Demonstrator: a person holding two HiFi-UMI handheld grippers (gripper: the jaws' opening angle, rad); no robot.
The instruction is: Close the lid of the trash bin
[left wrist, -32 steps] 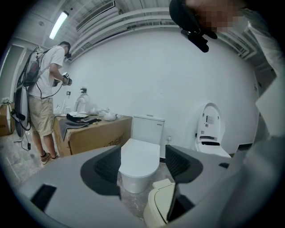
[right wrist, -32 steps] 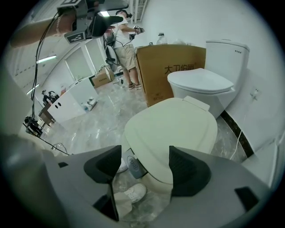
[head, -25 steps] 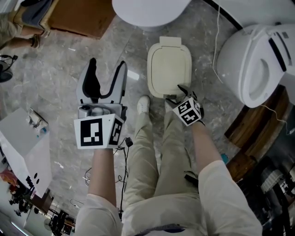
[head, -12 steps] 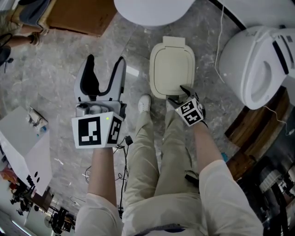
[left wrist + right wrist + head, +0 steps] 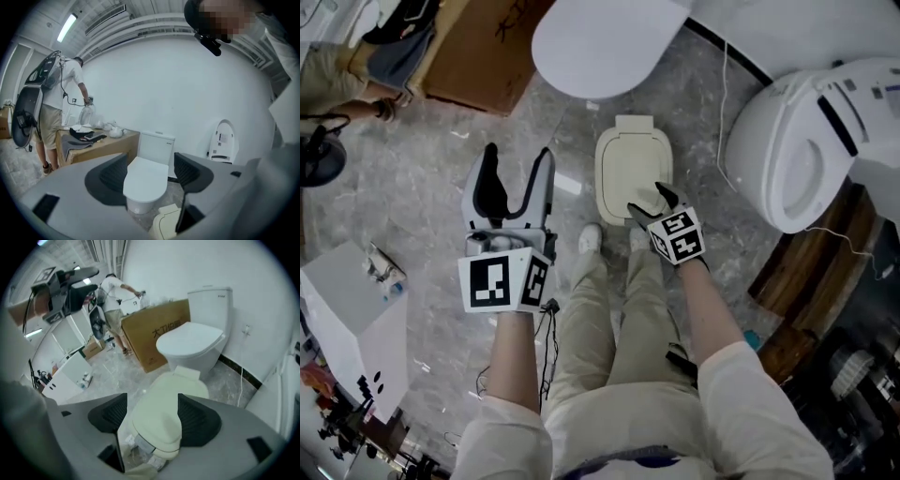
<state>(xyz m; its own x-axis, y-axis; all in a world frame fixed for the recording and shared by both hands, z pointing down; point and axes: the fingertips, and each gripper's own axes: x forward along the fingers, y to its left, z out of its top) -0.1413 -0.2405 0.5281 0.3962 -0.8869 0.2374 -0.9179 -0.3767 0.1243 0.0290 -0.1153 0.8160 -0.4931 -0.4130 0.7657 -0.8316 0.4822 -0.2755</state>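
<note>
The cream trash bin [image 5: 633,164] stands on the grey marble floor just ahead of the person's feet, its lid lying flat and closed. My right gripper [image 5: 649,202] hovers over the bin's near edge with its jaws open. In the right gripper view the lid [image 5: 161,413] shows from above in the gap of my right gripper [image 5: 152,416], and neither pad touches it. My left gripper [image 5: 514,183] is held up to the left of the bin, open and empty. In the left gripper view, my left gripper [image 5: 150,171] points at a white toilet [image 5: 145,180], with the bin [image 5: 166,226] low down.
A white toilet [image 5: 605,42] stands right behind the bin and a second toilet [image 5: 797,141] is at the right. A cardboard box [image 5: 478,47] is at the back left, a white cabinet [image 5: 347,309] at the left. A white cable [image 5: 727,112] runs down the floor. Another person [image 5: 56,108] stands by a bench.
The head view has pulled back, so the bin looks smaller and farther. The right gripper has shifted from the bin's near right corner toward the middle of its near edge. The lid stays shut.
</note>
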